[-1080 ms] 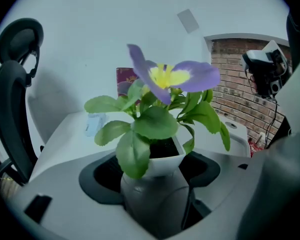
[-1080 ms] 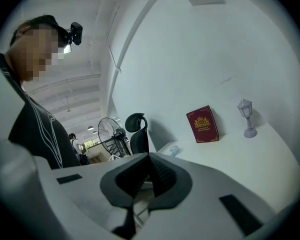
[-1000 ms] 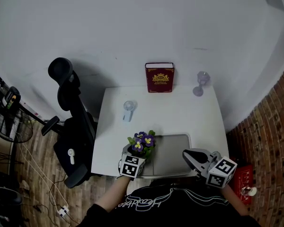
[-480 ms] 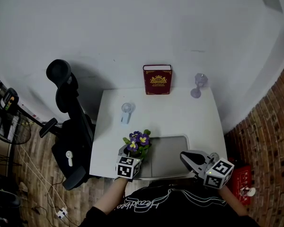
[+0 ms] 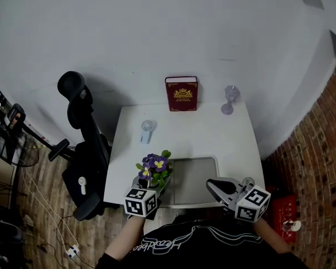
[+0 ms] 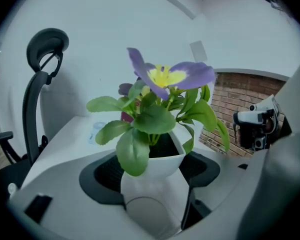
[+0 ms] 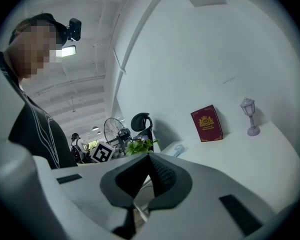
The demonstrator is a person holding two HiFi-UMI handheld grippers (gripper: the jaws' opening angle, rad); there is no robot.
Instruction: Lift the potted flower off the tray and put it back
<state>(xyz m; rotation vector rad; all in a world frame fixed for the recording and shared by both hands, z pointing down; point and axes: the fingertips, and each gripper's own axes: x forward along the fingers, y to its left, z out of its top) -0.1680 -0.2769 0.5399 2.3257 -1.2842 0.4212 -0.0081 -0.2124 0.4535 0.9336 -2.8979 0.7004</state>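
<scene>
The potted flower [image 5: 153, 167], purple and yellow blooms in a white pot [image 6: 157, 170], hangs in the air over the left end of the grey tray [image 5: 197, 179]. My left gripper [image 5: 148, 185] is shut on the pot, its dark pads pressing on both sides [image 6: 152, 171]. My right gripper [image 5: 211, 184] hovers at the tray's near right corner, shut with nothing in it [image 7: 149, 157]. The right gripper view also catches the flower's leaves [image 7: 140, 145] past the jaws.
On the white table [image 5: 213, 136] a red book [image 5: 182, 94] stands against the back wall, a small lamp figurine [image 5: 229, 100] to its right. A little hand fan [image 5: 147, 131] lies at the left. A black office chair [image 5: 81, 139] stands left of the table, a brick wall at the right.
My left gripper has risen with the pot and drifted left, toward the near left corner of the tray. The right gripper has stayed where it was.
</scene>
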